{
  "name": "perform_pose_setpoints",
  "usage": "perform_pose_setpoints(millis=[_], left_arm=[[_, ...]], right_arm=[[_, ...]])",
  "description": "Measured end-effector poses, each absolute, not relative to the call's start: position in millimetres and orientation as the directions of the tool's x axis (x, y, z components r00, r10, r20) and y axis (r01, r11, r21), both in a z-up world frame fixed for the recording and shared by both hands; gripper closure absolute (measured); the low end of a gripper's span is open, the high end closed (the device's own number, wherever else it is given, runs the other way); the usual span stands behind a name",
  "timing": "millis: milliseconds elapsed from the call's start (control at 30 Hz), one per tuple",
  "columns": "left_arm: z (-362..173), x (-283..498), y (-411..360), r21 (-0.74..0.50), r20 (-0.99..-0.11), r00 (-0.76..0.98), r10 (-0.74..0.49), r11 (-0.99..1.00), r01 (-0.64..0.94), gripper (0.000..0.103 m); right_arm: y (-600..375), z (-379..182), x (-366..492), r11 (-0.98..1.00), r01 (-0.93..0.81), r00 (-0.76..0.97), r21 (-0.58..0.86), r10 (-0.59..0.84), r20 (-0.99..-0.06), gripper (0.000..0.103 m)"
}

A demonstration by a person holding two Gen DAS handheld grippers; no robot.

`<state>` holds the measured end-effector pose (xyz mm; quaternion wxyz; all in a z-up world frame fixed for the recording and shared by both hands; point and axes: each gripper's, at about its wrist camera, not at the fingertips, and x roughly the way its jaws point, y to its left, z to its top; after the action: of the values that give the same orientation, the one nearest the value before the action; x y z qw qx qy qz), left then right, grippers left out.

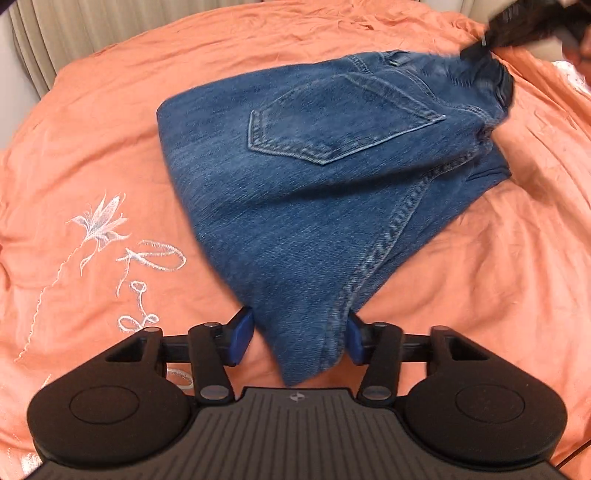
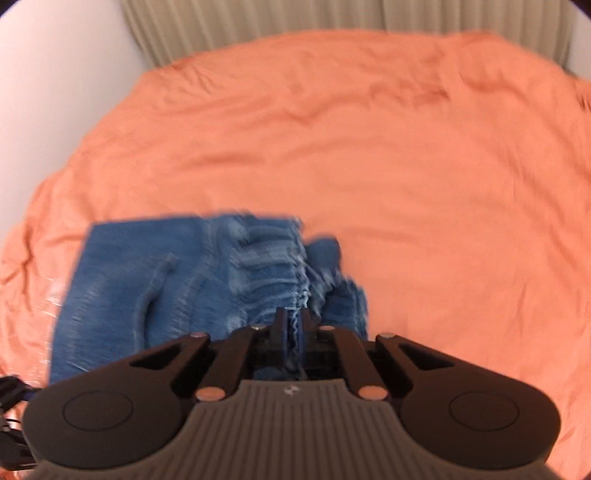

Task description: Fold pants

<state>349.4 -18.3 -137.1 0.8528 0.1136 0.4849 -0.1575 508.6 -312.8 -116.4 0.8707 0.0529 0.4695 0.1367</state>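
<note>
The blue denim jeans (image 1: 295,177) lay folded on the orange bedspread (image 1: 110,147), with a back pocket (image 1: 332,122) facing up. They lay toward the bedspread's far right corner in the left wrist view. The left gripper (image 1: 295,338) stood with its blue-padded fingers (image 1: 242,336) spread apart. A corner of the denim lay between them; whether either pad touched the cloth could not be told. The right gripper (image 2: 291,334) was clamped on a bunched, gathered edge of the jeans (image 2: 207,280), its fingers nearly together with the fabric pinched between. In the left wrist view the same gripper (image 1: 491,62) appeared as a dark shape at the far end of the garment, that end raised off the bedspread. White embroidery (image 1: 122,258) marked the bedspread's near left area. A ribbed beige headboard (image 2: 258,29) ran behind the far edge. The right wrist view was blurred.
</note>
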Motion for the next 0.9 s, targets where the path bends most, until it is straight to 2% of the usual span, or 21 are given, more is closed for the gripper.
perform_pose_setpoints(millis=[133,200,300,433,700,800,867,900], left_arm=[[-131.0,342.4,-24.7,0.090,-0.843,0.520,-0.137,0.918,0.387,0.069],[-126.7,341.4,-18.9,0.078,-0.833,0.535,-0.140,0.928,0.364,0.075],[-124.3,341.5,-4.0,0.018,-0.828,0.536,-0.165,0.947,0.319,0.079],[-131.2,342.0,8.2,-0.039,-0.844,0.505,-0.182,0.959,0.280,0.080],[-128.0,347.5,8.3,-0.058,-0.875,0.447,-0.186,0.957,0.286,0.079],[-112.4,350.9,12.9,-0.081,-0.883,0.413,-0.222,0.940,0.333,0.066],[-97.6,347.7,16.8,-0.078,-0.873,0.426,-0.239,0.929,0.361,0.062],[-89.4,346.4,18.2,-0.084,-0.866,0.432,-0.252,0.925,0.371,0.054]], right_arm=[[-301.0,-55.2,492.4,0.926,-0.295,0.576,0.237,0.370,-0.729,0.103],[-293.8,-33.7,477.1,0.921,-0.338,0.611,0.195,0.372,-0.699,0.103],[-305.4,-29.1,459.2,0.933,-0.314,0.634,0.177,0.345,-0.692,0.103],[-344.8,-68.3,441.1,0.956,-0.211,0.612,0.204,0.292,-0.735,0.103],[-366.6,-161.7,411.4,0.956,-0.139,0.503,0.258,0.293,-0.813,0.103],[-368.0,-179.6,414.1,0.949,-0.123,0.485,0.292,0.314,-0.816,0.103],[-366.1,-182.4,421.2,0.940,-0.131,0.475,0.316,0.340,-0.812,0.100],[-366.3,-180.7,422.5,0.938,-0.131,0.478,0.322,0.344,-0.809,0.099]])
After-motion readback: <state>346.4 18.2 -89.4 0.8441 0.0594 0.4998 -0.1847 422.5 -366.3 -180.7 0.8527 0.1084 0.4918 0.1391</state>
